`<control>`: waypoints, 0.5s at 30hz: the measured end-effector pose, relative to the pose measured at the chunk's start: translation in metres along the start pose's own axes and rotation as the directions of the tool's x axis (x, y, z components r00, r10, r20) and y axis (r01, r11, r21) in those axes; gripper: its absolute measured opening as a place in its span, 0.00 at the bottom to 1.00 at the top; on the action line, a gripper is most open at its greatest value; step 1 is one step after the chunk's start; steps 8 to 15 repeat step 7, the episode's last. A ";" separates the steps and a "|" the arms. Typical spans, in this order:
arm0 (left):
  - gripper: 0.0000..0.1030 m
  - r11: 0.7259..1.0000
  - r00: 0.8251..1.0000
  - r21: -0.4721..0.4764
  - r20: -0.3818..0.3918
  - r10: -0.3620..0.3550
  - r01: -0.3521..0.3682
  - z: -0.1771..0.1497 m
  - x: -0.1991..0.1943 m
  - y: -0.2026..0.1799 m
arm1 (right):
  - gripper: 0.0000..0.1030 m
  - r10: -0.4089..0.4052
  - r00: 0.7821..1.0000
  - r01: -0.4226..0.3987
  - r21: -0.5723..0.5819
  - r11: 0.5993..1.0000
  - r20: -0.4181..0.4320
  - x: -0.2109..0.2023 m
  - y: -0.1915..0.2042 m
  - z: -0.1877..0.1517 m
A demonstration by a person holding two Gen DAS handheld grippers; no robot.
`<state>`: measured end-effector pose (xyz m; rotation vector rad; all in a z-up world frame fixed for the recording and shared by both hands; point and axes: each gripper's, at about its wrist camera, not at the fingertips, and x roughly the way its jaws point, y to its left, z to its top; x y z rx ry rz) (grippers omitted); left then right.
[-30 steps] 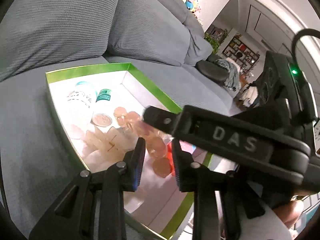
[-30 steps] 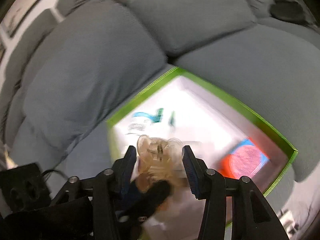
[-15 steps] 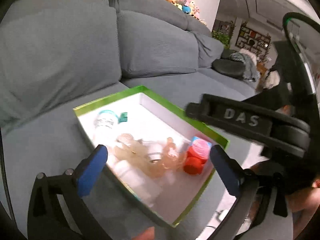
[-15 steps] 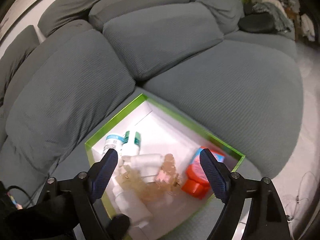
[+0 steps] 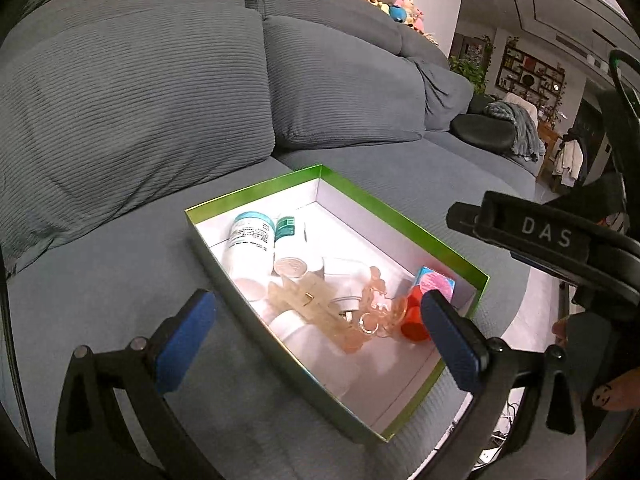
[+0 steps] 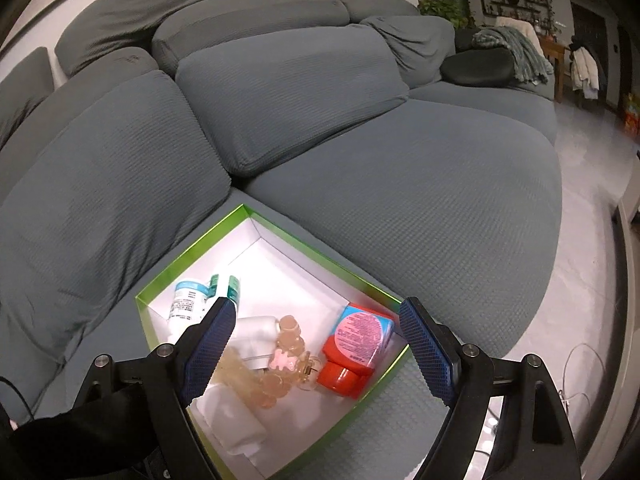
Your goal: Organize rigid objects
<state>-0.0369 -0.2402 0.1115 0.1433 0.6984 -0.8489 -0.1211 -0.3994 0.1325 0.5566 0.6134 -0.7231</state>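
Note:
A green-rimmed white box [image 5: 256,196] sits on the grey sofa seat. It holds a white teal-capped bottle [image 5: 250,244], a smaller green-labelled bottle [image 5: 286,232], a translucent amber clip [image 5: 308,300], a peach bear-shaped piece [image 5: 372,312] and a red-capped container with a pink label [image 5: 430,284]. My left gripper [image 5: 318,340] hovers open above the box's near side, nothing between its blue pads. In the right wrist view my right gripper [image 6: 316,348] also stands open over the box [image 6: 188,256], above the bear piece [image 6: 288,348] and beside the red container [image 6: 356,344].
Grey back cushions [image 6: 280,92] rise behind the box. The right gripper's black housing marked DAS [image 5: 544,236] crosses the left wrist view, with a fingertip [image 5: 612,396] below it. A dark round cushion [image 6: 476,68] lies far right. Pale floor with cables [image 6: 576,360] borders the seat edge.
Both grippers went from nearly shut around the translucent pieces to wide open. The pieces now lie in the box, and both grippers have drawn back and up from it.

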 end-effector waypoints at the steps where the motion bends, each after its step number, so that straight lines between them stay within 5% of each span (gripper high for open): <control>1: 0.99 1.000 1.000 -0.004 0.002 -0.005 0.005 0.000 -0.001 0.001 | 0.83 0.002 1.000 -0.002 -0.003 1.000 0.000 0.002 0.001 0.001; 15: 0.99 1.000 1.000 -0.010 0.010 -0.003 0.003 -0.001 -0.005 0.004 | 0.83 -0.004 1.000 0.004 -0.014 1.000 0.003 0.002 0.004 0.002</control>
